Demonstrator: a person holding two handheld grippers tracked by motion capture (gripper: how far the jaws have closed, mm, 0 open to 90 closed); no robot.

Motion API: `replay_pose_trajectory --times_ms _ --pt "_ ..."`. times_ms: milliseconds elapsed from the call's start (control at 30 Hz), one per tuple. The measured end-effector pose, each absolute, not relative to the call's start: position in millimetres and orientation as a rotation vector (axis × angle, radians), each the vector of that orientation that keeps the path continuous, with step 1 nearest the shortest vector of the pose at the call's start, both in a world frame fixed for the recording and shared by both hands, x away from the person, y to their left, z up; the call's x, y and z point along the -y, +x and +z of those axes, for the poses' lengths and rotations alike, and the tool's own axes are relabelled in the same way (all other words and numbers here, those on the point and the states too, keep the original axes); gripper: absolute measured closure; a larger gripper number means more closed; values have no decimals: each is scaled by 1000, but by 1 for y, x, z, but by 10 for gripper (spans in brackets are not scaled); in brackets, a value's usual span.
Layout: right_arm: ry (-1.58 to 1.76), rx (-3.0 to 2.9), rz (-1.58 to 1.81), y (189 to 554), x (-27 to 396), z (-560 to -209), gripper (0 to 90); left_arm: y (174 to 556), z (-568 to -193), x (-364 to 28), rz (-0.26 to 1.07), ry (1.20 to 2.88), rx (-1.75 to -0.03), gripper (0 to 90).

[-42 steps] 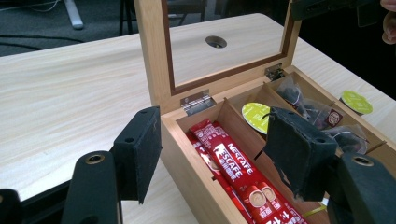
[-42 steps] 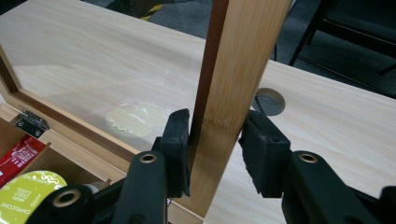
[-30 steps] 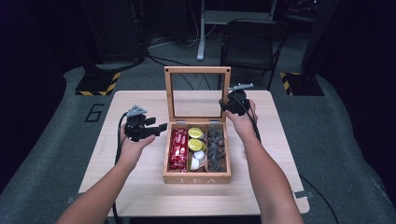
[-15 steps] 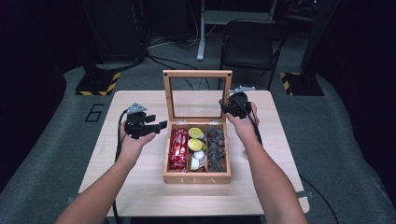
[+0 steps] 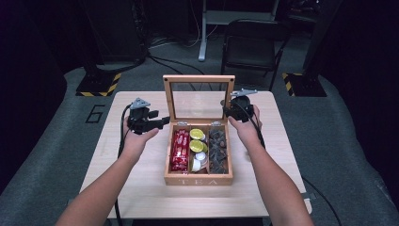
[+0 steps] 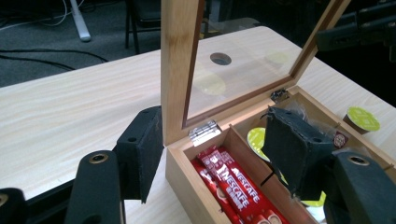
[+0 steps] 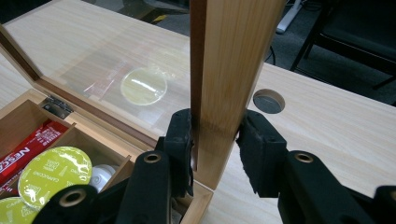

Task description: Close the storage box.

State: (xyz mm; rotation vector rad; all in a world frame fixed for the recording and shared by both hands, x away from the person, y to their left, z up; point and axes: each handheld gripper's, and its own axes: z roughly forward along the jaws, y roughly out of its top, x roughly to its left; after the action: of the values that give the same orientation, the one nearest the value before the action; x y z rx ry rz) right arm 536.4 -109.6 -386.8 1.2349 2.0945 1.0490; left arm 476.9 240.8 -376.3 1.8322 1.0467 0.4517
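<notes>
the right gripper (image 7: pixel 215 140) clamps the upright lid (image 7: pixel 229 70) of the tea box (image 5: pixel 198 178) mid-table. the left gripper (image 6: pixel 210 144), jaws closing but loose, straddles the lid's other edge. lid-handling step; next probably needs both steadying it.

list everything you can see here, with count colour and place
table: 1, light wood, centre of the high view
tea box: 1, wooden, mid table, three compartments
lid: 1, wood frame with clear pane, standing upright at the box's far edge
sachets: several, red, left compartment
capsules: several, lime-green and white tops, middle compartment
dark packets: a pile, brown-black, right compartment
chair: 1, black, beyond the table
left gripper: 1, black, jaws apart around the lid's left edge, pads not pressing, having just closed a little
right gripper: 1, black, shut on the lid's right edge
</notes>
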Motion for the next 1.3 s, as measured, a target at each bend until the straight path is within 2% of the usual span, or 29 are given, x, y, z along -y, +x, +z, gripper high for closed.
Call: replay_pose_trajectory --times_ms 933,1300 --pt "1211 -2101 1060 524 111 -388 649 488 -336 -231 532 1815 -1006 432" --pt "1194 -2103 1062 517 112 -389 646 486 -314 -227 566 1800 -993 506"
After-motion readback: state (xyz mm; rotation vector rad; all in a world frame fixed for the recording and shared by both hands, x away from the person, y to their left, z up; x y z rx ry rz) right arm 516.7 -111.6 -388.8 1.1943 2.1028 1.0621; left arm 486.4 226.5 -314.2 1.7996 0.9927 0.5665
